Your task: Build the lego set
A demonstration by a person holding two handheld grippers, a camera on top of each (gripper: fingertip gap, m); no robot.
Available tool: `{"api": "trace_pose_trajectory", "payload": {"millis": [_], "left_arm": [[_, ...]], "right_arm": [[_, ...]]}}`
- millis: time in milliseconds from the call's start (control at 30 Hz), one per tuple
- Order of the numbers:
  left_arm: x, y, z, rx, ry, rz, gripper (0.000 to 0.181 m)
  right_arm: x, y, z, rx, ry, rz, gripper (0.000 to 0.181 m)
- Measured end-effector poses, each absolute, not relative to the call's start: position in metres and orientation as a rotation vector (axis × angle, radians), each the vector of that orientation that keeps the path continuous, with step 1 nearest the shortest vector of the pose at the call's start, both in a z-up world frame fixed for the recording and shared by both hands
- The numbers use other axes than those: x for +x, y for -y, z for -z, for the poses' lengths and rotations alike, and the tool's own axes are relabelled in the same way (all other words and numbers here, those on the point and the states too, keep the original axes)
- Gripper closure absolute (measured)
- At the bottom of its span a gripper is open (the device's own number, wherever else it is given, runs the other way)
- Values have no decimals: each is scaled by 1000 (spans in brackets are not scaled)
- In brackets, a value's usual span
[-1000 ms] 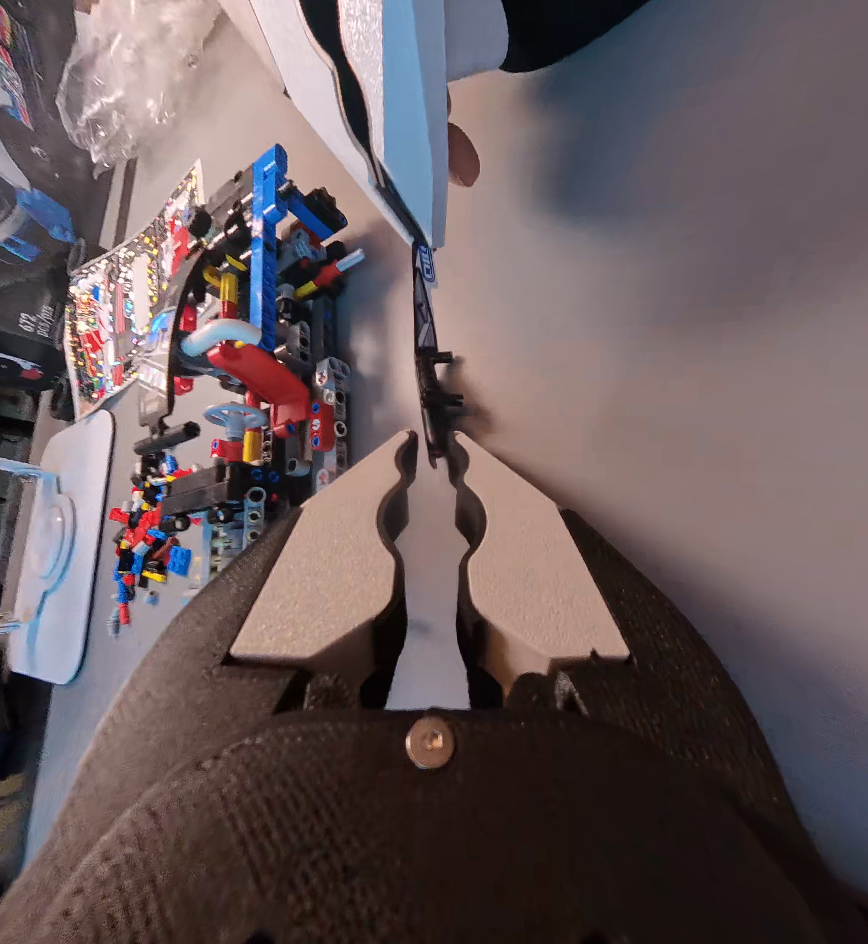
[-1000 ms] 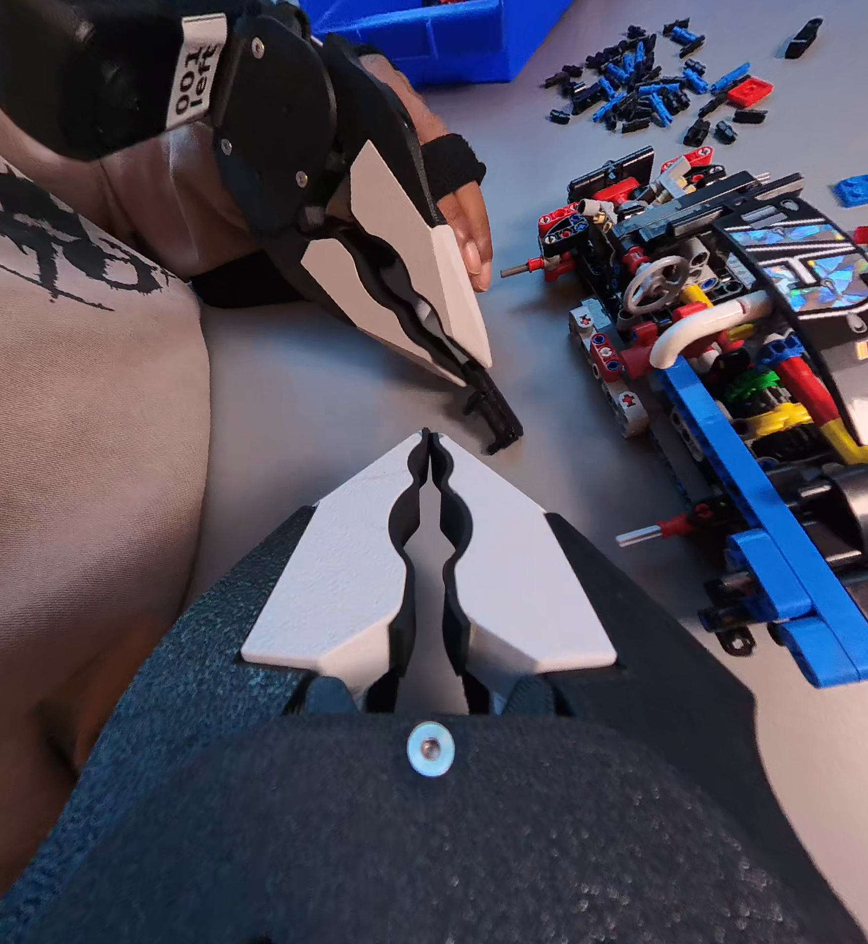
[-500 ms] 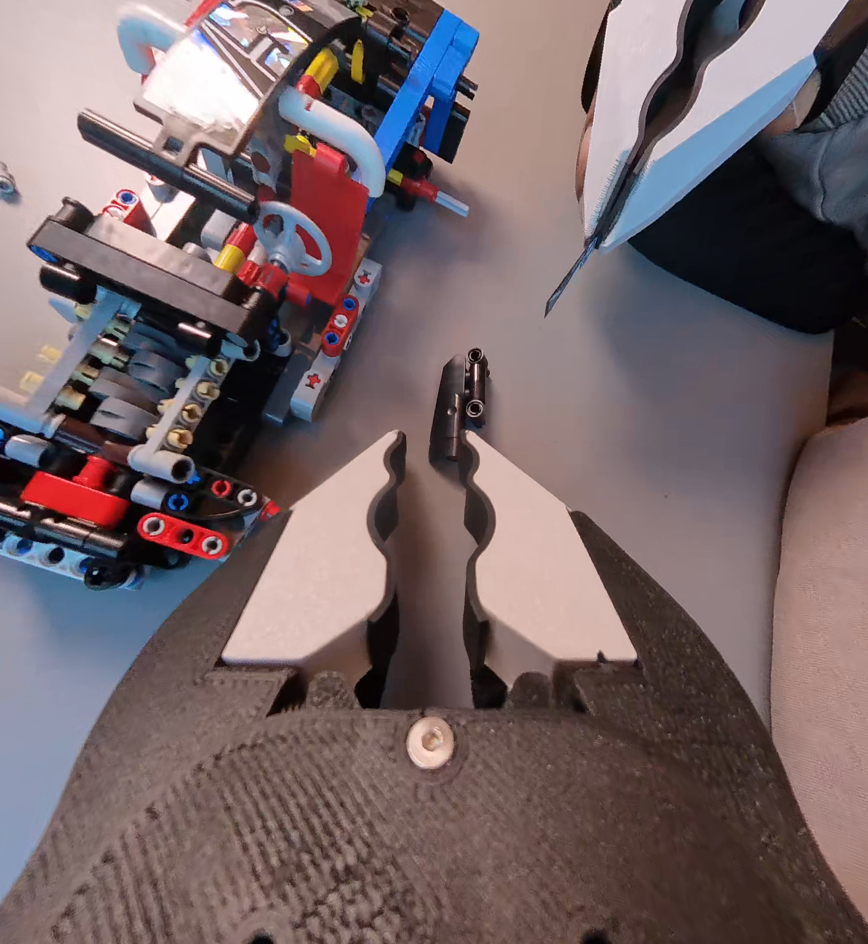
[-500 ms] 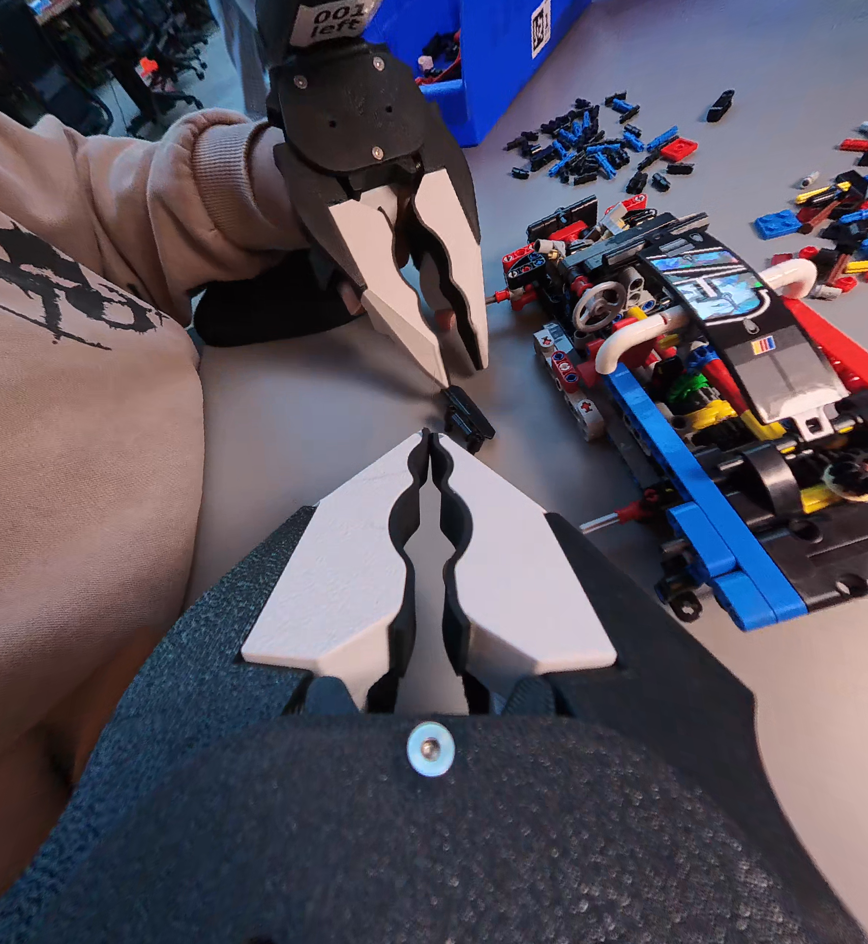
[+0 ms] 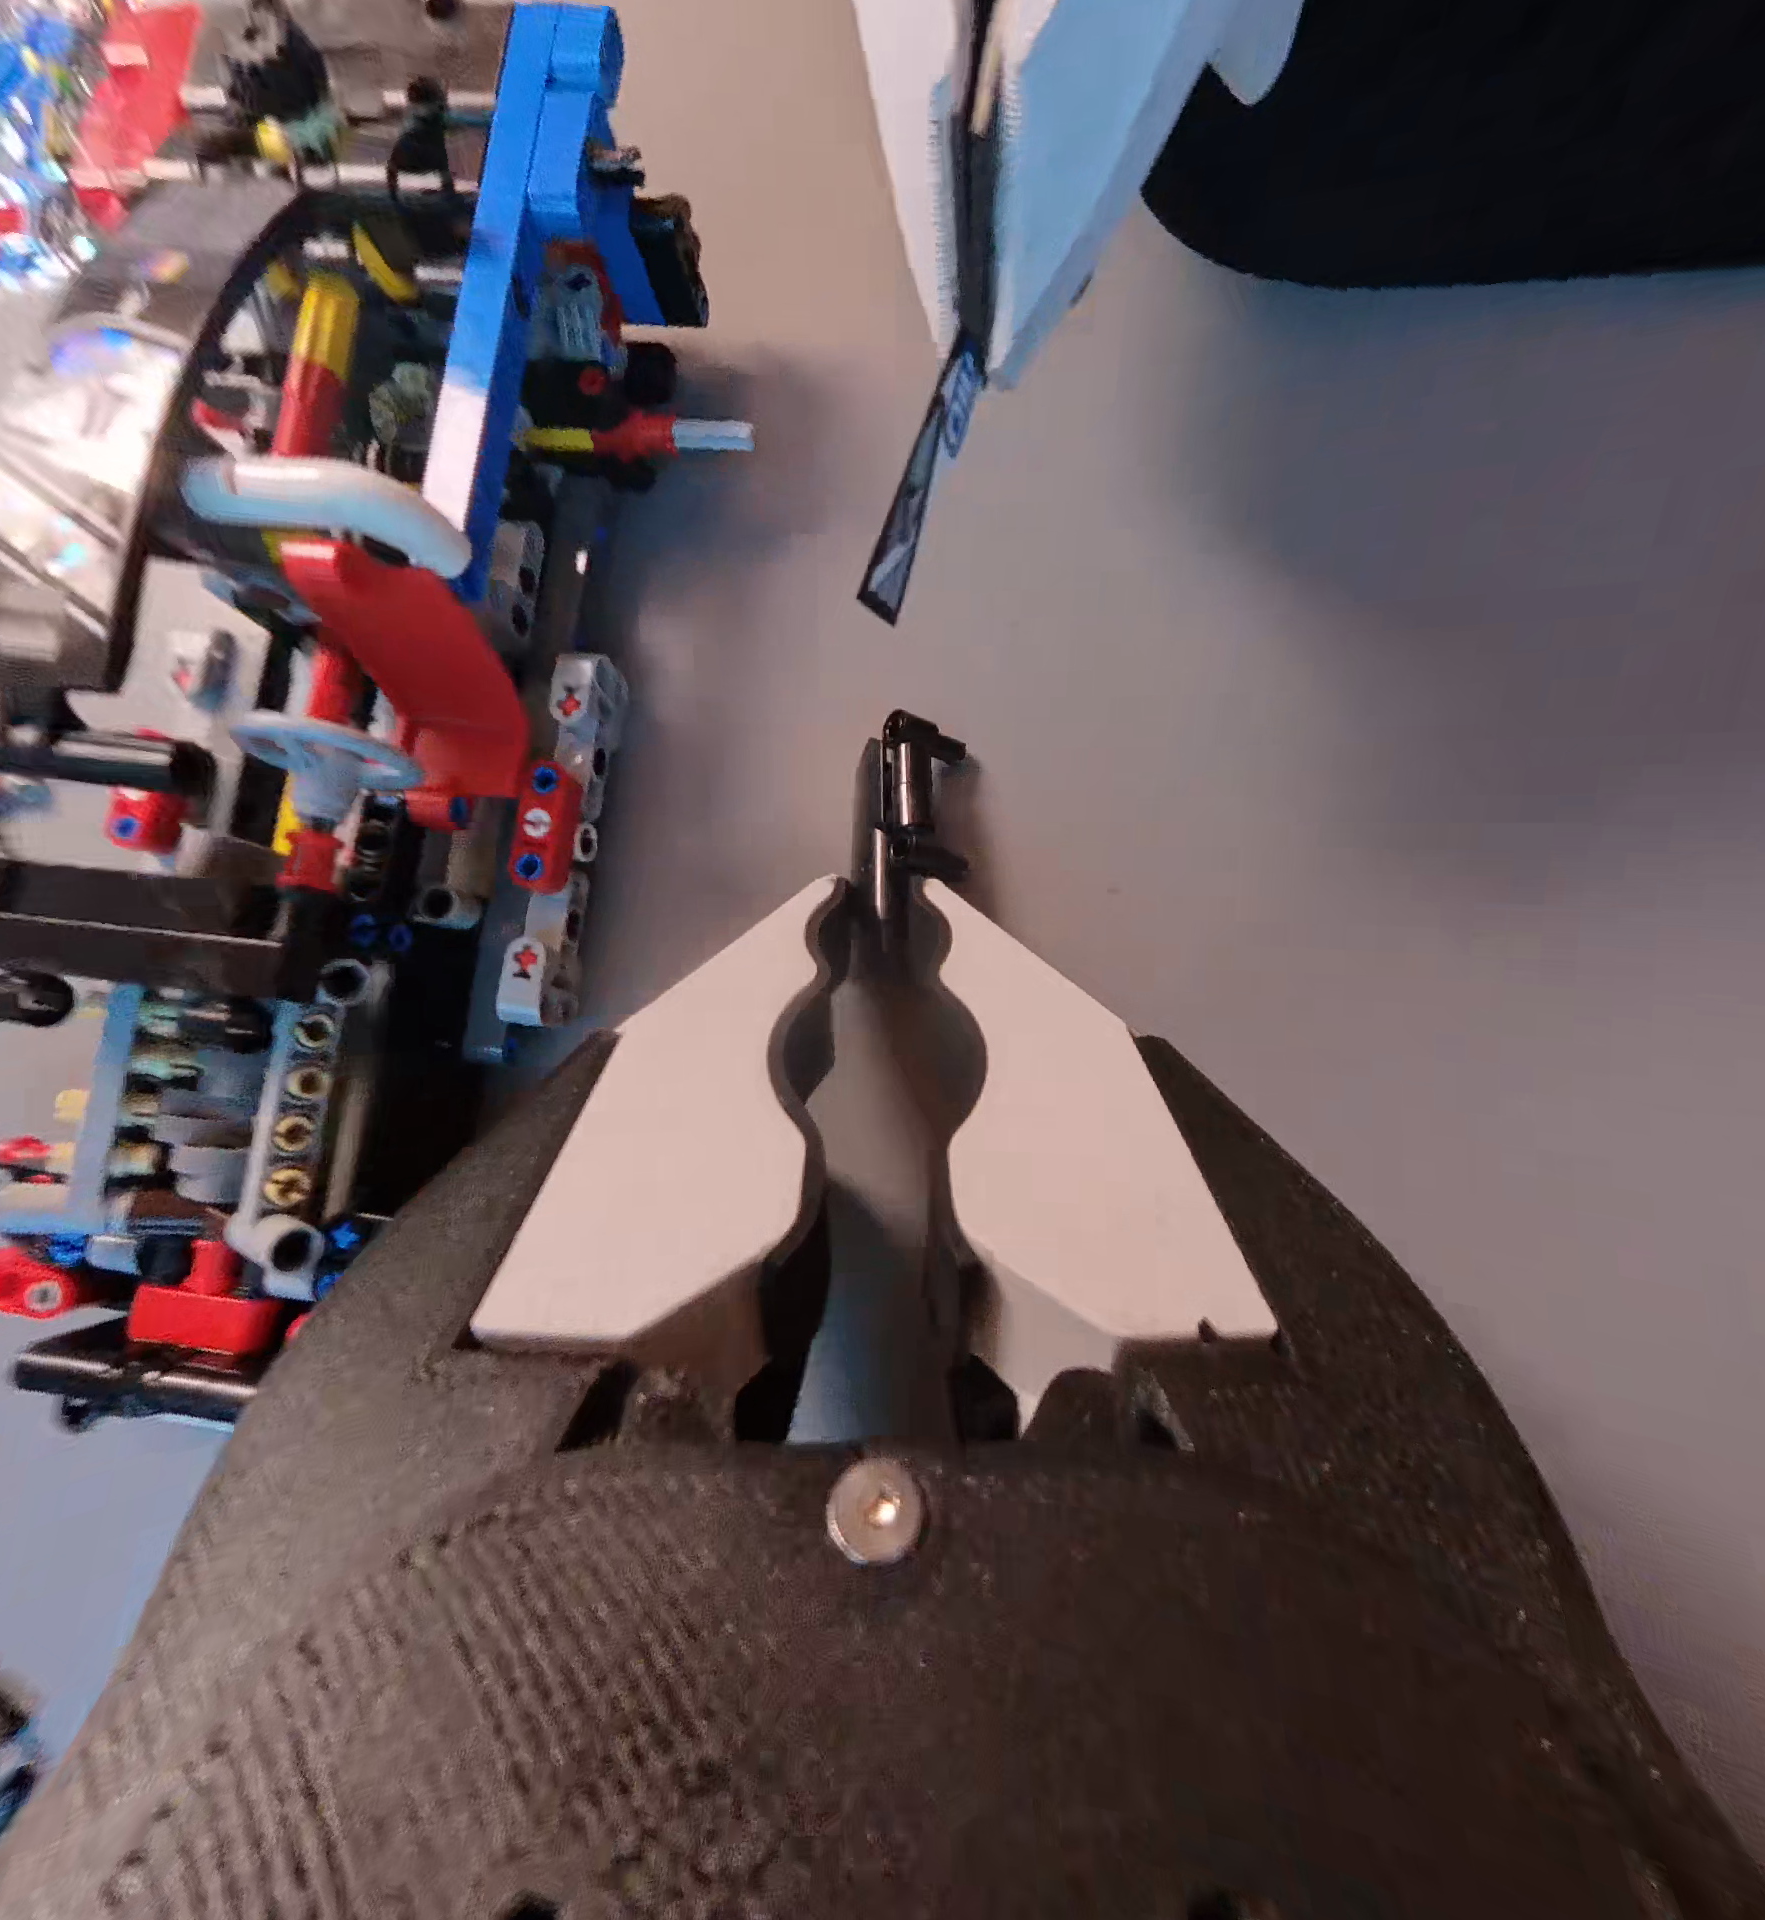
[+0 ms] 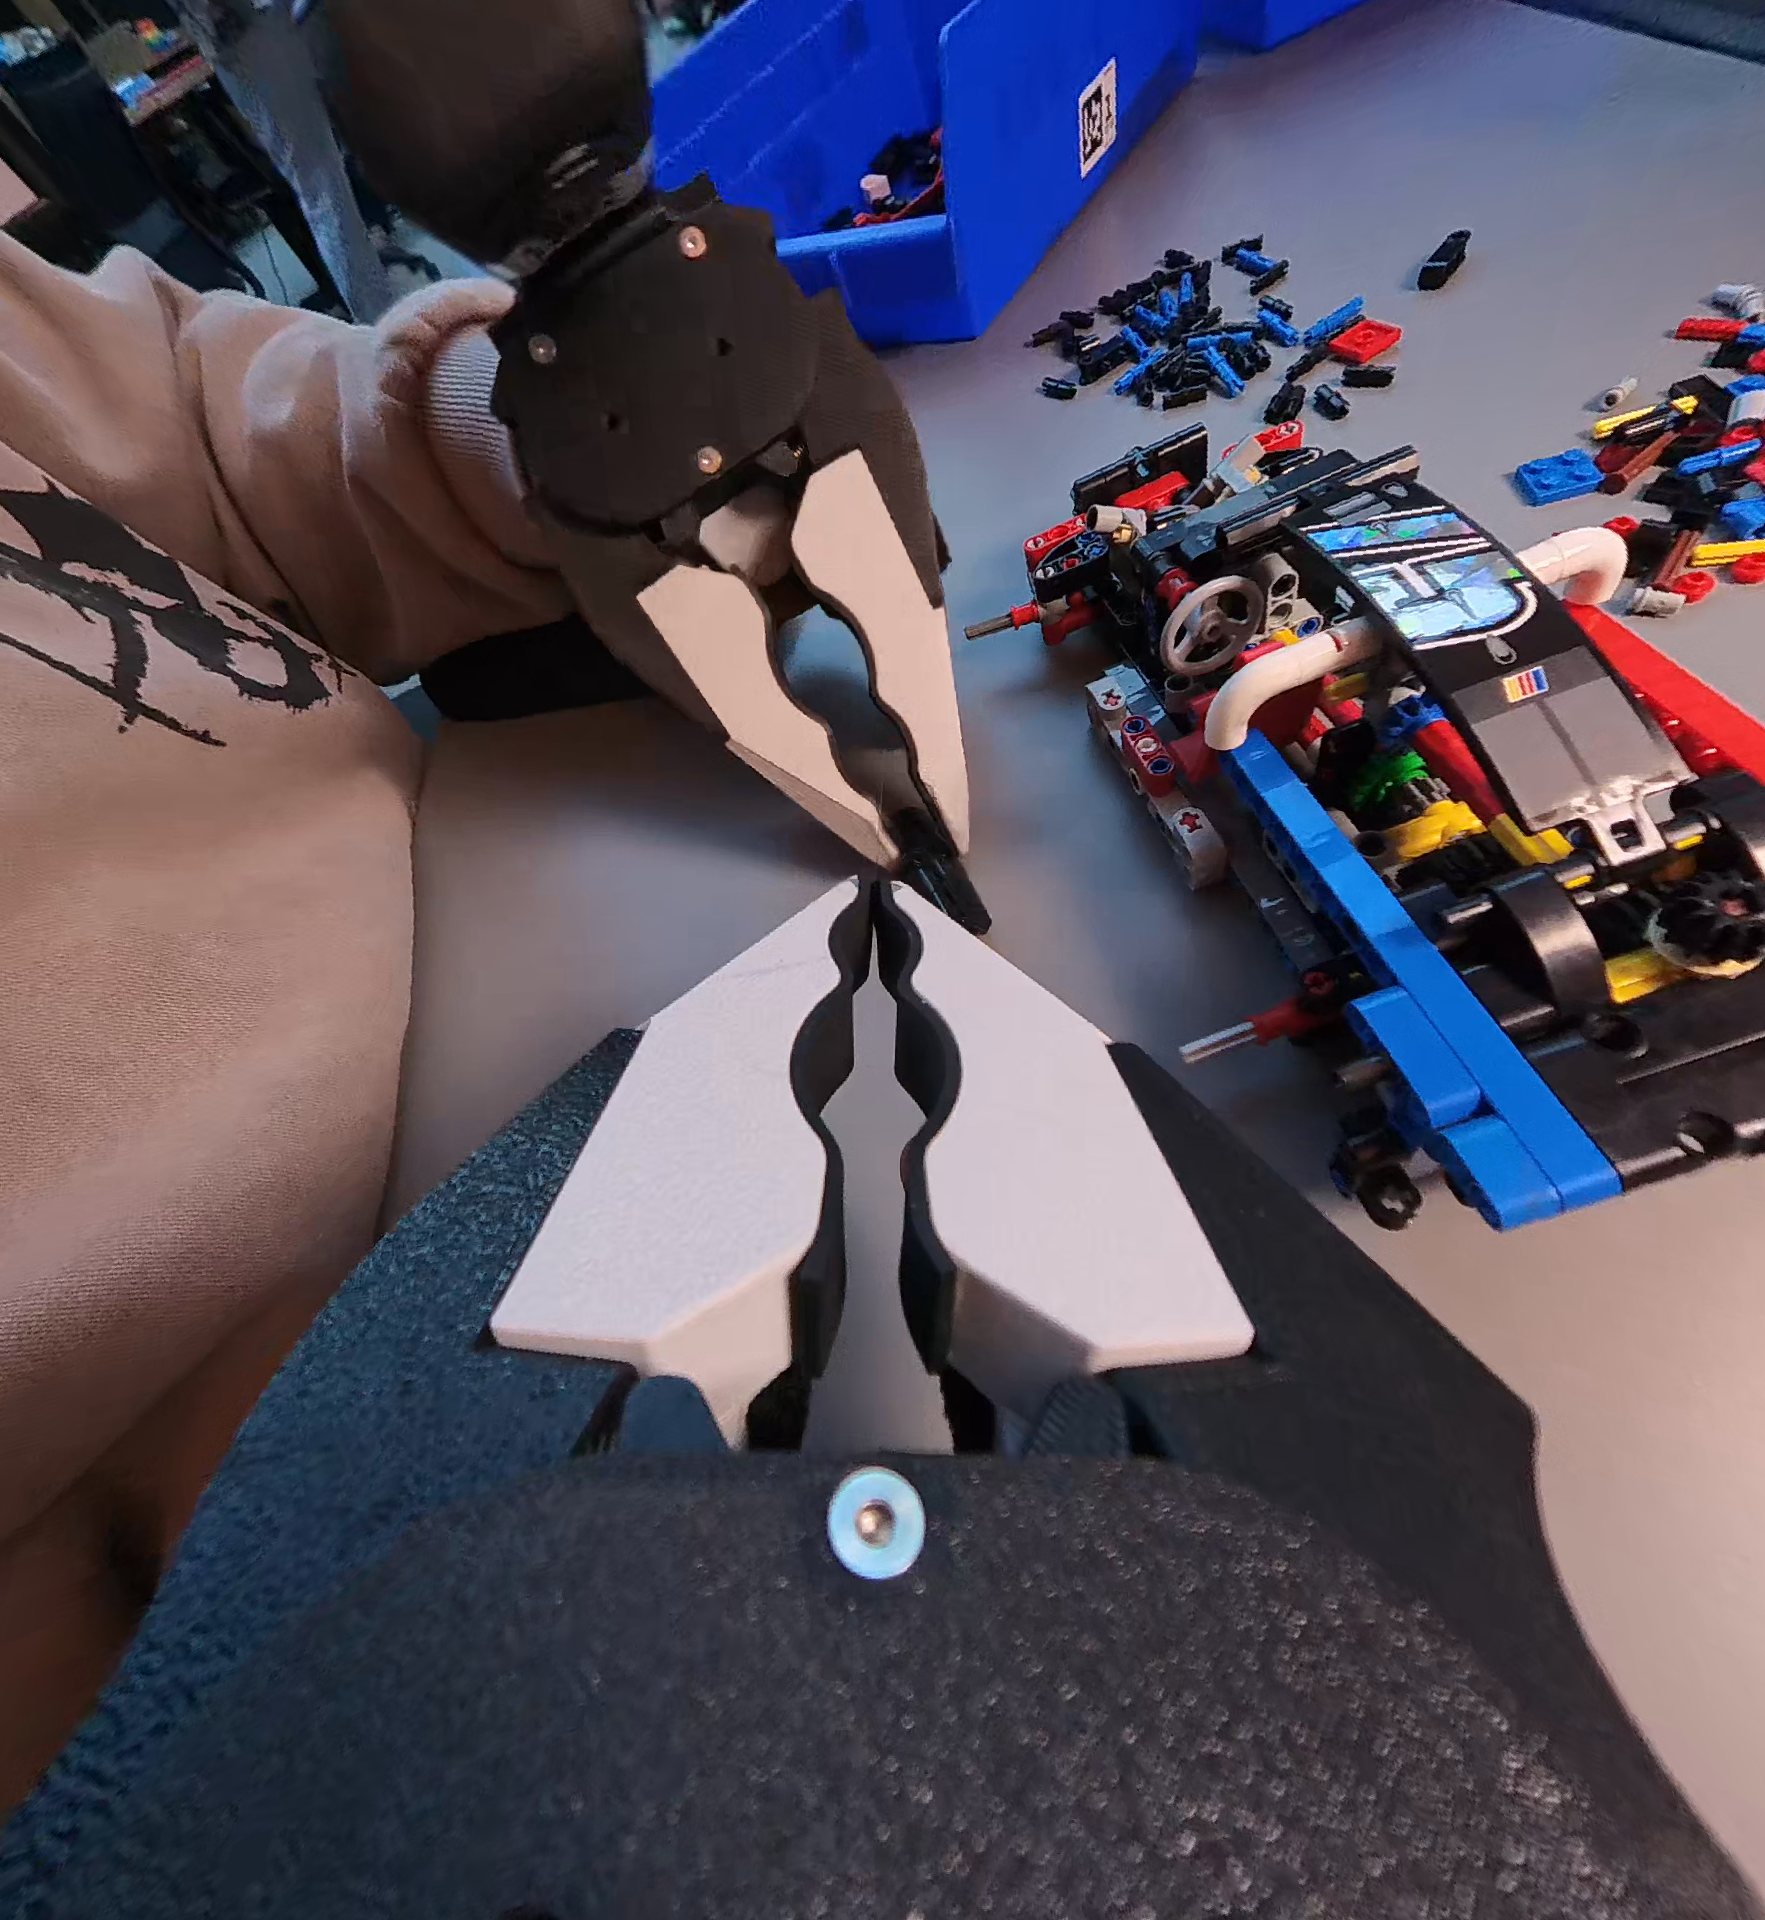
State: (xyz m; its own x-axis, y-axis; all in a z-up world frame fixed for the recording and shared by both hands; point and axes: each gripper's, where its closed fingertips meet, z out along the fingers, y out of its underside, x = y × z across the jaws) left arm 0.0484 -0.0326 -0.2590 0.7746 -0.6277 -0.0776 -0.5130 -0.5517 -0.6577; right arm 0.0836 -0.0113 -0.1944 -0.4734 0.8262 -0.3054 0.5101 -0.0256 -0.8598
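Left claw is closing narrowly on a small black piece lying on the grey worktop beside the model car; right claw is pinching a thin sticker strip; the piece is probably light, stiff and slippery, best gripped across its flat sides.

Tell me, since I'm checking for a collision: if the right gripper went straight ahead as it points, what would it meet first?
Probably the small black lego piece and the left gripper tips gripping it, just beyond the right gripper; depth is unclear.
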Motion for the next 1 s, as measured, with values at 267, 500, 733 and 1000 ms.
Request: {"api": "trace_pose_trajectory", "payload": {"millis": [267,500,733,1000], "left_arm": [[21,15,237,-1806,-1173,-532,174],[-12,0,212,-1513,-1260,-996,175],[-21,-2,237,-1581,-1362,-1051,176],[-15,8,239,-1867,-1191,-671,164]], "right_arm": [[82,17,202,-1437,1981,-1477,181],[80,16,198,-1442,1948,-1500,181],[78,16,200,-1449,1944,-1495,181],[77,16,200,-1453,1947,-1499,181]]}}
